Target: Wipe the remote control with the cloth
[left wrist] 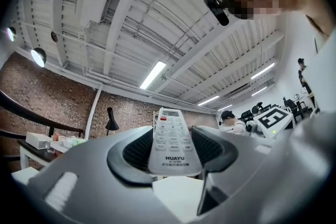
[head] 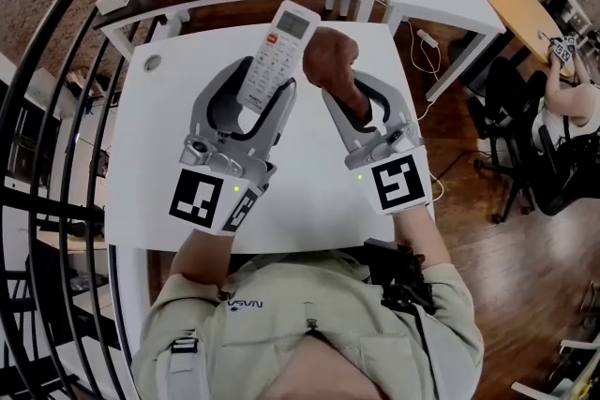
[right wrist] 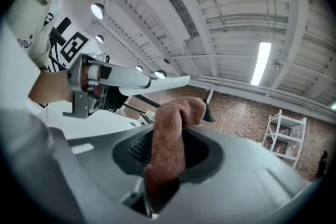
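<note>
Wipe step, both items in hand, above the counter (head: 309, 201).

- Left tool (head: 265, 81): clamped on the remote (head: 277, 56). In the left gripper view its pads sit against the two long edges of the lower body, button face toward you.
- The remote is held clear of the counter. Its long axis runs away from you and tilts up, and the display end juts free beyond the jaws.
- Right tool (head: 345, 94): closed on the cloth (head: 330, 59). In the right gripper view a folded strip passes between the pads and bunches into a rounded wad past the tips.
- Key relation: the cloth wad lies just to the right of the remote's upper half, by its right long edge. From the right tool the remote is to the left and slightly ahead, seen edge-on. Your right hand is the one placed to wipe; your left only presents the remote.
- Contact: you cannot tell whether the wad touches the remote or sits just beside it. The head view shows them adjoining; the right gripper view hints at a gap.

Judgement: the strokes should run along the long axis, so carry the wad left onto the button face. The grip covers the lower edges; those may need a re-grip later.
</note>
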`<state>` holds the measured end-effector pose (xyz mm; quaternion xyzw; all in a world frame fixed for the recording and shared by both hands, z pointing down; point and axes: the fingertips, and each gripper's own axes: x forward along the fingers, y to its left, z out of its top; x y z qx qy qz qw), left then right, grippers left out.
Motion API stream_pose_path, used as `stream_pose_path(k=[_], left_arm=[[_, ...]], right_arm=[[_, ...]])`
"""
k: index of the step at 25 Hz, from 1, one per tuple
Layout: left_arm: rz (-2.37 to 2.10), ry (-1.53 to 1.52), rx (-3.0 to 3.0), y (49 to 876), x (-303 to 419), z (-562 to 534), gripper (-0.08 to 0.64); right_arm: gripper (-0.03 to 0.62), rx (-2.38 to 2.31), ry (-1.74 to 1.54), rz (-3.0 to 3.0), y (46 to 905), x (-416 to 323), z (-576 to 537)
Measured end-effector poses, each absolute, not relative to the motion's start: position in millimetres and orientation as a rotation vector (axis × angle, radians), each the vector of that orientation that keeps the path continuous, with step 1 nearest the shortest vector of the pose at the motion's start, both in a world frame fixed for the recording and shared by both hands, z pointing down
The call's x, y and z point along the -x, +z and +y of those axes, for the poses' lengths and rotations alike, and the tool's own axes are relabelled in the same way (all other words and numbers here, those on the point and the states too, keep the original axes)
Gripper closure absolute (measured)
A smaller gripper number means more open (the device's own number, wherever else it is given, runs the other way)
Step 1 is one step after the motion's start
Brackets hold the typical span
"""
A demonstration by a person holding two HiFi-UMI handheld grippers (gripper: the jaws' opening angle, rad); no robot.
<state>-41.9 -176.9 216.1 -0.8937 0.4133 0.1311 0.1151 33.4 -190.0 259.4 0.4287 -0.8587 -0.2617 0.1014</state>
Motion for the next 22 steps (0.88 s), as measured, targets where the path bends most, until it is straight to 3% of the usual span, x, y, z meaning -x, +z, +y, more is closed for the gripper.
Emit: stream_pose_path(k=[22], left_arm=[[1.491, 0.020, 2.570, 298, 51, -287, 0.318]], right_arm=[[0.485, -1.441, -0.402, -2.421, 317, -95, -298]])
